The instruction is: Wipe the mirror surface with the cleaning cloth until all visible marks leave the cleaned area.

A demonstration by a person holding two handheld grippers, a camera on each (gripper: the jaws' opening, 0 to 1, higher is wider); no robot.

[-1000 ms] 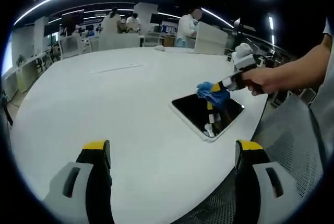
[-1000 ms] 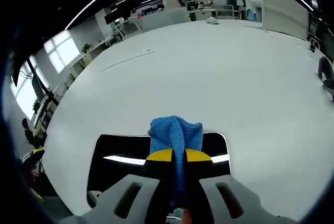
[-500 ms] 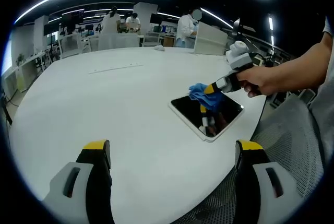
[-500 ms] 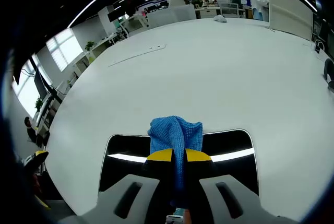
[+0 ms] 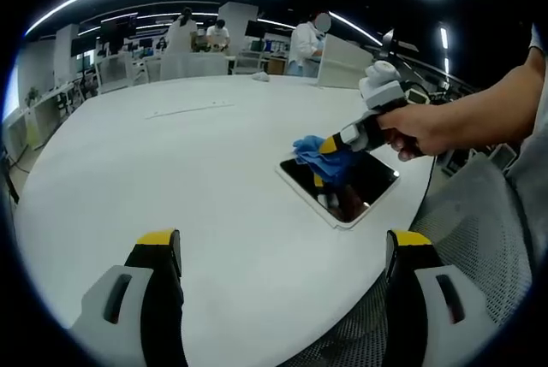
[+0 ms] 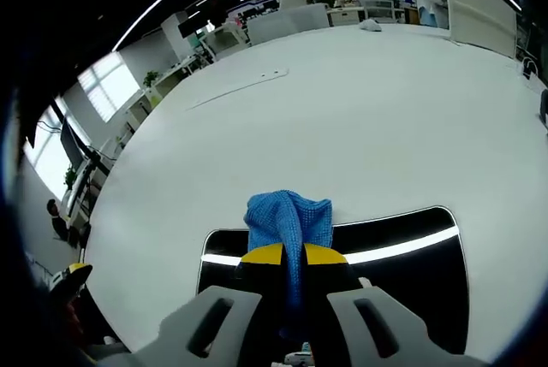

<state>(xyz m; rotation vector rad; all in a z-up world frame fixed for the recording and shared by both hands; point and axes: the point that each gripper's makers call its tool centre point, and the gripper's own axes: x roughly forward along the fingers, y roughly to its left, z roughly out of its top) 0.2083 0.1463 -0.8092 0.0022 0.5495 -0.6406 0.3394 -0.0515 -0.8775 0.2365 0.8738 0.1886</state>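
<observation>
Right gripper view: the right claw [image 6: 287, 256] rises from the bottom centre with its yellow-tipped jaws pressed together on a blue cloth [image 6: 288, 217], which bunches up just above the tips. The cloth lies on the mirror [image 6: 411, 273], a dark, white-edged rectangular slab lying flat on the white tabletop [image 6: 342, 119] in the lower half of the frame; a bright ceiling light reflects as a streak across the glass. The cloth sits near the mirror's upper edge, left of its middle. No marks can be made out on the glass at this size. In the left gripper view, the left claw [image 5: 282, 251] stands at the bottom of the frame with its jaws spread wide apart, holding nothing, above the bare tabletop [image 5: 171, 162]. Right of centre, a hand [image 5: 419, 127] grips the right claw [image 5: 330, 146], which presses the cloth [image 5: 318, 151] onto the upper left part of the mirror [image 5: 355, 192]. The mirror lies near the tabletop's edge at the right, beside a grey mesh chair [image 5: 462, 239]. Along the top of the frame, people [image 5: 304, 42] in white stand among desks far behind. No writing or labels can be read, and no containers are to be seen on the tabletop.
</observation>
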